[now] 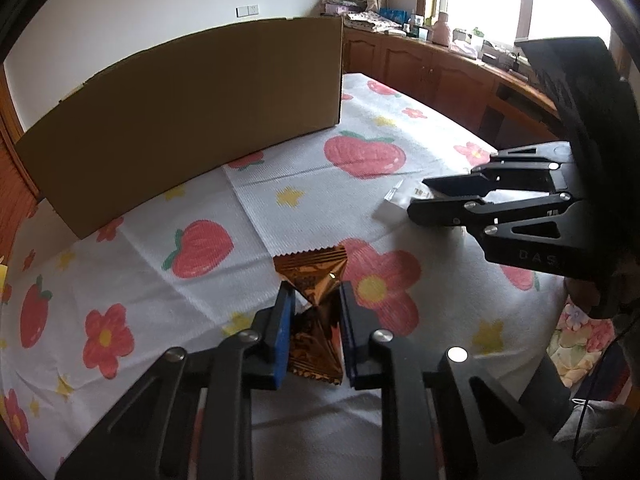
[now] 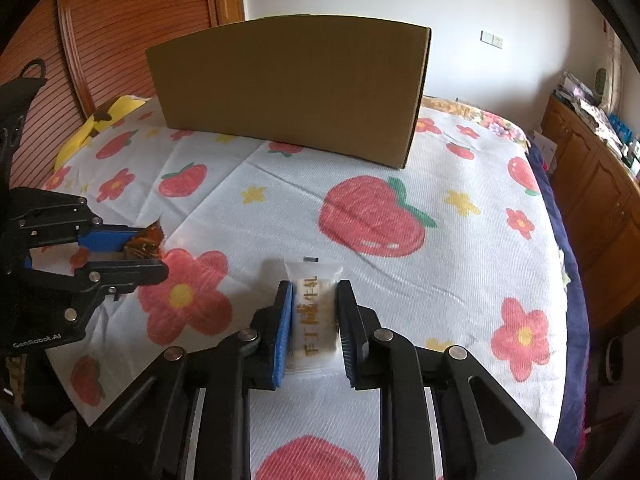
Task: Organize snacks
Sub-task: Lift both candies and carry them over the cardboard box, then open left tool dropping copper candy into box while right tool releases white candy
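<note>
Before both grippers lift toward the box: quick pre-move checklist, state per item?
1. left gripper shut on the brown foil snack, wrapper pinched at its waist: ok.
2. right gripper shut on the white snack packet: ok.
3. The two grippers apart, nothing between them on the tablecloth: ok.
4. Path to the cardboard box free of other items: ok.
5. Box open on top: cannot tell, only its side wall shows.
6. Space inside the box: cannot tell, interior hidden.
</note>
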Motion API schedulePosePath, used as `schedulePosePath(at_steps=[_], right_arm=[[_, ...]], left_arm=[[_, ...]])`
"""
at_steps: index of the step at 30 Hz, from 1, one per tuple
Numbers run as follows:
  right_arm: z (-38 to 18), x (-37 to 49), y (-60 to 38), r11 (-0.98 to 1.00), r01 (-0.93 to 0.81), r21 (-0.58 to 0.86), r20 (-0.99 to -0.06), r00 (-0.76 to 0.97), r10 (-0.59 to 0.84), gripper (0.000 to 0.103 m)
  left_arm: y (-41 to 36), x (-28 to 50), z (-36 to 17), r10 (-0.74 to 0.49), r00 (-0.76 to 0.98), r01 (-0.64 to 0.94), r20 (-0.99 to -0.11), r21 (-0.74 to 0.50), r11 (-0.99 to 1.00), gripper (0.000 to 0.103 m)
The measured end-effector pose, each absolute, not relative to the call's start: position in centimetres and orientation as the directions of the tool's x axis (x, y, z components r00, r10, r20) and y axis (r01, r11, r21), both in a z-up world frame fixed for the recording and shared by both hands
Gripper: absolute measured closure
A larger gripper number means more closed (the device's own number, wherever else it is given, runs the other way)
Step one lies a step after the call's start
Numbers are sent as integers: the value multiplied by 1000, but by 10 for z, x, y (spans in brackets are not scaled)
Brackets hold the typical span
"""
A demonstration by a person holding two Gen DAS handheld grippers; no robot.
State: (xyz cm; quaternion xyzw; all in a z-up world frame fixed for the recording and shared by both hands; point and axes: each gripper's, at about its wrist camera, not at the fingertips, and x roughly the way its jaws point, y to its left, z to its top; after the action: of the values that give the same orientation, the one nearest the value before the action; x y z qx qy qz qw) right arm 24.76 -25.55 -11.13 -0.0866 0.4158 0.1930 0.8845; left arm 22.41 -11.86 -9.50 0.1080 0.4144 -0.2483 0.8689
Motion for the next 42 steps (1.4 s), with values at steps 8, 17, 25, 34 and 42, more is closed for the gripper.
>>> schedulePosePath(at_steps=[8,17,25,34,42], right_arm=[[-87,251,-263,912,-408,40,-735,607,304,83],[-20,285,-244,891,-454,4,-635,687,353,83],[24,328,-227,885,-466,-3,-556,736,386,83],[27,376,-207,879,-477,5,-552,732,400,83],[10,408,-203,891,-453,13,-572,728,378,83]], left_arm=[[-102,231,-62,-359,603,490,-713,-25,871,84],[-69,280,-6,-326,723,412,-609,1,911,84],[-41,330,25,-302,777,371,-552,15,928,84],[-28,378,22,-281,790,336,-544,1,942,84],[-21,404,-4,-273,774,317,-571,-25,948,84]])
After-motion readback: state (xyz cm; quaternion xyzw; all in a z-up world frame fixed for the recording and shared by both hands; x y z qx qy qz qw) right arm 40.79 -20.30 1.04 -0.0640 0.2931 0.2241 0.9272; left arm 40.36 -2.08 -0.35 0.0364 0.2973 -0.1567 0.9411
